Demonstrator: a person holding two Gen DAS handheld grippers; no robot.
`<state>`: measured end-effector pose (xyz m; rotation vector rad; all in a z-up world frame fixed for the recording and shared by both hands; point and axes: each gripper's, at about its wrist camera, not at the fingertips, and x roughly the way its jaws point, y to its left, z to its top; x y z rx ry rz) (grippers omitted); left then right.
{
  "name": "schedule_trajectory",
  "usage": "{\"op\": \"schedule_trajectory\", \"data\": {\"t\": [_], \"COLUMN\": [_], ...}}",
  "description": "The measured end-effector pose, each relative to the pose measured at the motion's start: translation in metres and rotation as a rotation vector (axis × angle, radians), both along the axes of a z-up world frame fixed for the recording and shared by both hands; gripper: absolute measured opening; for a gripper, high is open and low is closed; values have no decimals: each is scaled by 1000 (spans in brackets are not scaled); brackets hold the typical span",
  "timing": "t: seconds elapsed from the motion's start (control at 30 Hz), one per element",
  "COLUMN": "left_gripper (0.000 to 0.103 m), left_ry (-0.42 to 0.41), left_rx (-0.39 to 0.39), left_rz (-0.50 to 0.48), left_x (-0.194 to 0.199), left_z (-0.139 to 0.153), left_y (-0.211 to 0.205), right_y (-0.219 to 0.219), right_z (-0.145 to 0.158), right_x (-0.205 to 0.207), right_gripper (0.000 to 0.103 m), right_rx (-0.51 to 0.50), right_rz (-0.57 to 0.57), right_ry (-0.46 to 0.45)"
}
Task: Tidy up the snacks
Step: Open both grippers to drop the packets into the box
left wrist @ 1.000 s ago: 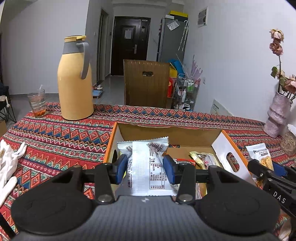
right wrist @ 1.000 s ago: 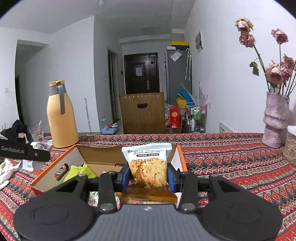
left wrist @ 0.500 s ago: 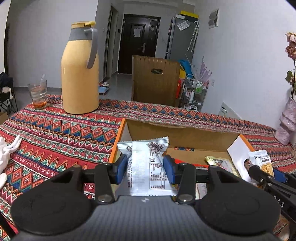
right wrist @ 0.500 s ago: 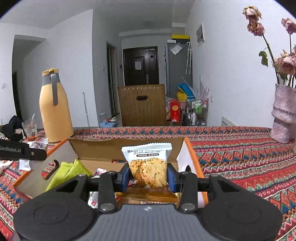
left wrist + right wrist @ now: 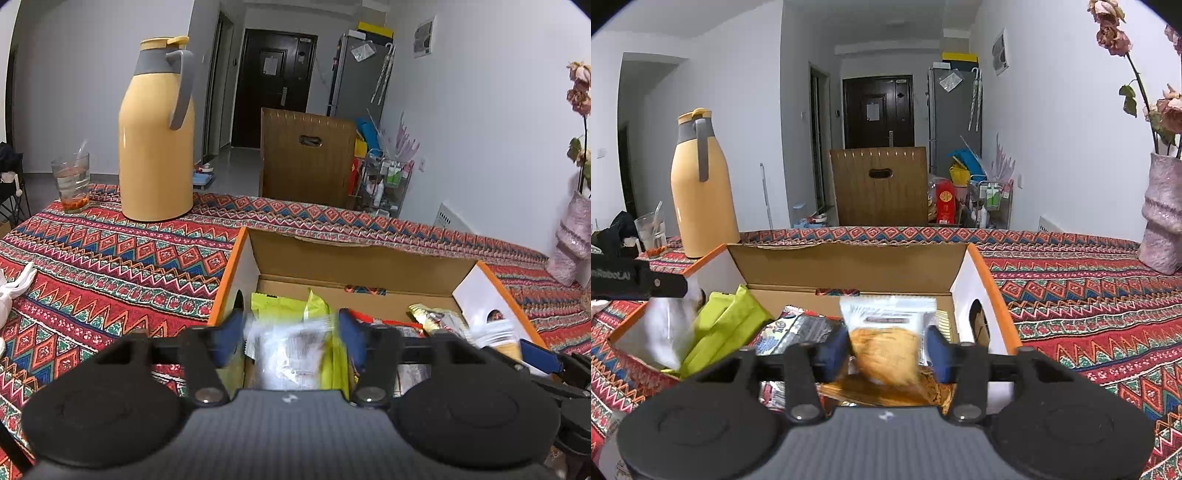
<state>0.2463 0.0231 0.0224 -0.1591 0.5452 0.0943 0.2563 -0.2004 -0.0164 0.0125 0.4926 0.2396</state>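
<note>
This is a home. A dark front door (image 5: 877, 110) stands at the end of the hall, top middle. A tall grey fridge (image 5: 955, 110) is beside it. Dried flowers sit in a vase (image 5: 1161, 218), far right.

Yellow jug (image 5: 157, 147), zigzag red tablecloth (image 5: 110, 266), orange-edged box (image 5: 369, 266)

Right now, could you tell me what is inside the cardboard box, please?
The box holds green packets, a dark packet and a gold wrapper. A white packet and a cookie packet are dropping in. The grippers hide the box's near part.
</note>
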Motion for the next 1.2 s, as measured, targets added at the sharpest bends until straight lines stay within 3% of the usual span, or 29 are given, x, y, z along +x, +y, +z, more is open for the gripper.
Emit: {"op": "schedule_trajectory", "data": {"t": [0.03,0.07,0.1,0.17,0.9,1.2], "left_gripper": [90,94,102,103,103,103], "left_ry": [-14,-32,-45,-64,-62,-71], "left_rx": [2,6,6,-2,-23,-32], "left_rz": [9,18,23,28,9,0], "left_x": [-2,-5,-8,-12,-25,-35], "left_z": [2,3,5,8,18,32], "left_y": [1,1,1,2,-3,-5], "right_y": [0,-2,-3,-6,-10,-13], "right_z": [1,2,2,4,18,40], "right_x": [0,-2,-3,-4,-21,-38], "right_gripper": [78,93,96,103,103,103], "right_rx": [3,5,8,21,22,38], "right_rz": [-6,-16,-25,-34,-38,-27], "right_ry": [-6,-14,-20,-21,-70,-128]}}
